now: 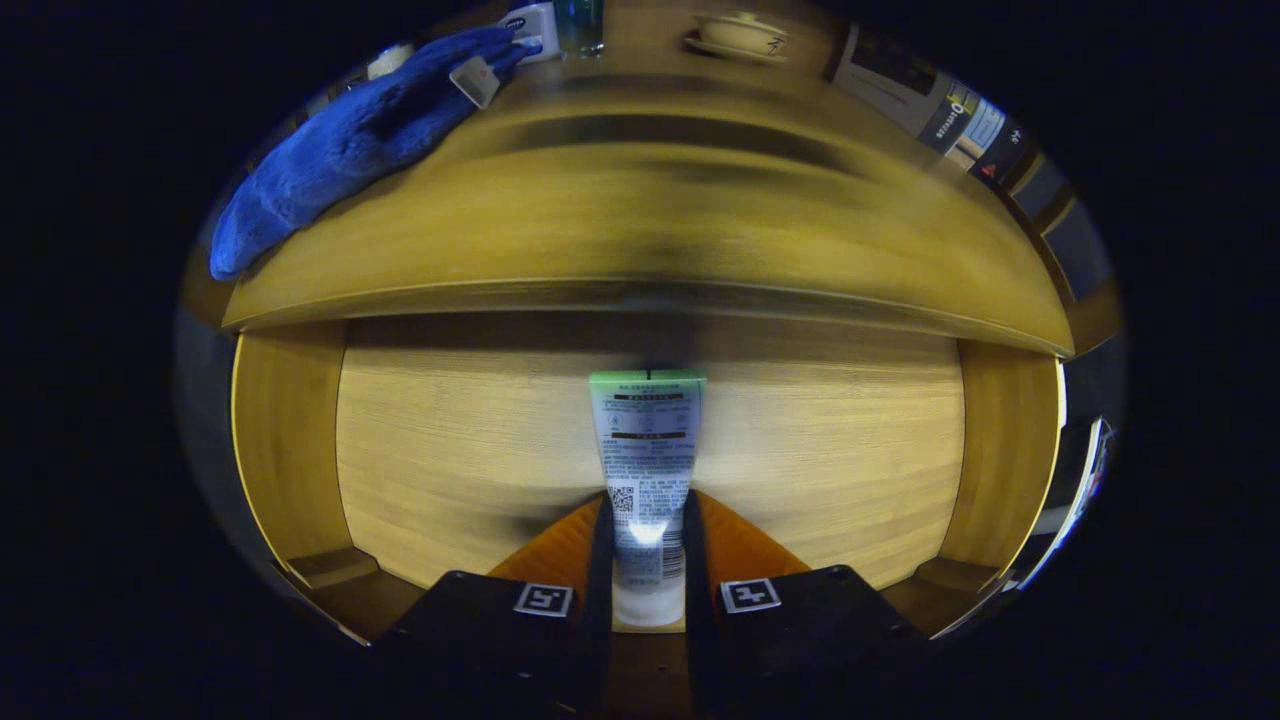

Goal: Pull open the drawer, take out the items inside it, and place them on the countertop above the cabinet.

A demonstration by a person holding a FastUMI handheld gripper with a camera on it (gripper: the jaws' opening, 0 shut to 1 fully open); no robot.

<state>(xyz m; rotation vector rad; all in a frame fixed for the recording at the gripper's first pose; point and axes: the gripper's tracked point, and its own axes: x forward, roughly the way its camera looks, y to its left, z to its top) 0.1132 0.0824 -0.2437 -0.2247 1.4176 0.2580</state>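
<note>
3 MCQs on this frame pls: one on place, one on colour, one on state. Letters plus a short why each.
1. Where is the tube?
A. on the countertop
B. between the fingers, over the open drawer
C. beside the cup

2. What colour is the plush toy on the countertop?
A. red
B. white
C. blue

3. What state is the gripper in?
A. shut on the tube
B. open, well apart from the tube
C. shut on the plush toy

Answers:
1 B, the tube stands up from between the fingers with the drawer floor behind it.
2 C, it is plainly blue.
3 A, both fingers press its sides.
</note>
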